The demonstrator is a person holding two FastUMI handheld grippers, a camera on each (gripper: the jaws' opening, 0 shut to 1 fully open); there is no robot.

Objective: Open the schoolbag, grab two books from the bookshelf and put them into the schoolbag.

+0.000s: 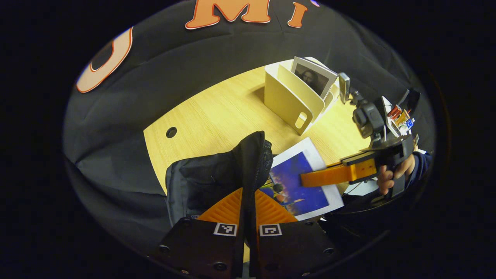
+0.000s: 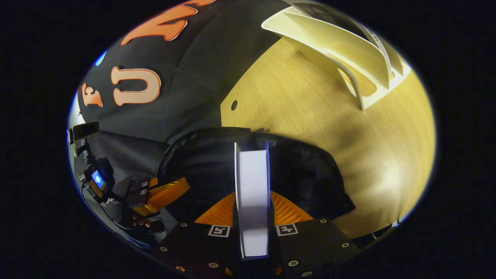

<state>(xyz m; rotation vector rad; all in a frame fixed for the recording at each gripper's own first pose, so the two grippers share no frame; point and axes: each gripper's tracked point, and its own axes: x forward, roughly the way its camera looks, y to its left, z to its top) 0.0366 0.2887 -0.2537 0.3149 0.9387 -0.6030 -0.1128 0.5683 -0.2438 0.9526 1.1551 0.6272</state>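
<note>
No readable writing. Left gripper (image 1: 248, 195) pinches the schoolbag (image 1: 217, 174) edge; right gripper (image 2: 252, 209) clamps a book (image 2: 252, 186) over it; another book (image 1: 314, 79) sits in the bookshelf (image 1: 288, 99).

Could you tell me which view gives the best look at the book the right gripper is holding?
The left gripper view: there the book shows its whole blue cover, held by the right gripper beside the schoolbag. The right gripper view shows just its page edge, end on.
</note>
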